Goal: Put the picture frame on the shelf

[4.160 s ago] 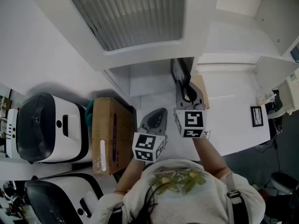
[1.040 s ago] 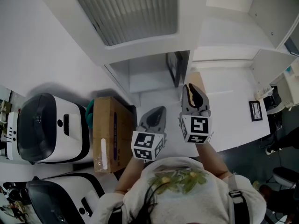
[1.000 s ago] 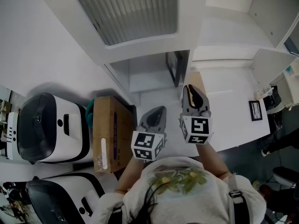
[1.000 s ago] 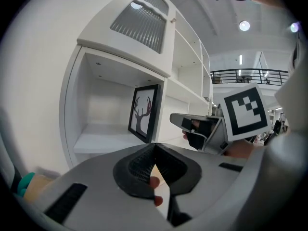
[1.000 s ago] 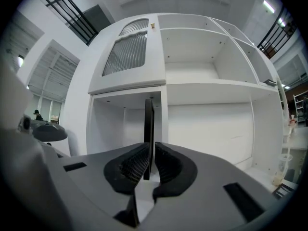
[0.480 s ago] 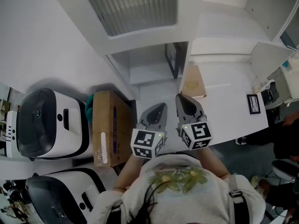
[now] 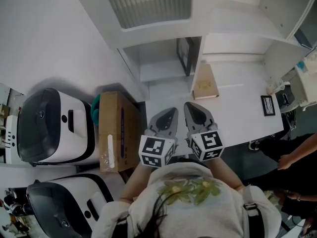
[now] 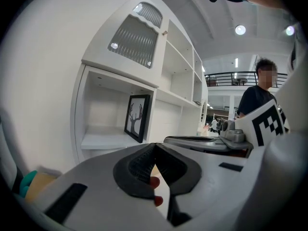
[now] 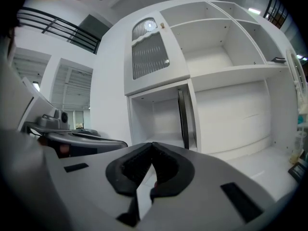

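The frame (image 7: 185,55) stands upright on the shelf (image 7: 157,75), at twelve o'clock from the left gripper (image 7: 167,114) and right gripper (image 7: 194,108), both closed and empty.

Upright picture frame (image 7: 185,55) on white shelf (image 7: 161,75)

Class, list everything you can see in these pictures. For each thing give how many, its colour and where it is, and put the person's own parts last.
picture frame: one, black, standing in the shelf's lowest cubby
shelf: one, white, against the wall
counter: one, white, right of the cubby
flat box: one, tan, on the counter beside the cubby
small framed card: one, black, near the counter's right end
cardboard box: one, brown, left of the grippers
teal item: one, behind the cardboard box
machines: two, white and black, far left
bystander: one, dark top, off to the right
left gripper: grey, shut, empty
right gripper: grey, shut, empty
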### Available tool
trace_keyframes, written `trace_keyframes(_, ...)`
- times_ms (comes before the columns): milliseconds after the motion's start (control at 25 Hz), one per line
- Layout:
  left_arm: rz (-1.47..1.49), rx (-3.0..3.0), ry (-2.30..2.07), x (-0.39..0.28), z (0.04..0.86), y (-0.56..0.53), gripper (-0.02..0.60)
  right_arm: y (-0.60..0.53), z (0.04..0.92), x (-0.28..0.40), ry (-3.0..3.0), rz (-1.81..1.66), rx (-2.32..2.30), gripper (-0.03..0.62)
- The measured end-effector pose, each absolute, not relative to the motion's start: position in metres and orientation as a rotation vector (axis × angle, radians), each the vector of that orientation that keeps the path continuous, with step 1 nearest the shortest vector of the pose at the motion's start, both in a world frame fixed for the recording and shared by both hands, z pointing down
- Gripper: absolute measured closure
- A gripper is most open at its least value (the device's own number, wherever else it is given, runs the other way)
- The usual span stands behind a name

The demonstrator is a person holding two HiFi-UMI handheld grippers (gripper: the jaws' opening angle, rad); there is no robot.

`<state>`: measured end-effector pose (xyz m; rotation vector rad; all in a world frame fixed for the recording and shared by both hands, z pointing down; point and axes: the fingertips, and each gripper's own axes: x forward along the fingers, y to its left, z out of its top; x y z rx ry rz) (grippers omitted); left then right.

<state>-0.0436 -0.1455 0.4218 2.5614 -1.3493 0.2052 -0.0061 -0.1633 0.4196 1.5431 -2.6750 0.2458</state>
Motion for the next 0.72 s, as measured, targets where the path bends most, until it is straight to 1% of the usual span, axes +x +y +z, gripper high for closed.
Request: trace_keyframes(720,0.229,2.568,-1.318,-0.056,0.42,-0.126,0.555,-0.144,0.417,-0.019,-2.653,0.294,1.575,0.563)
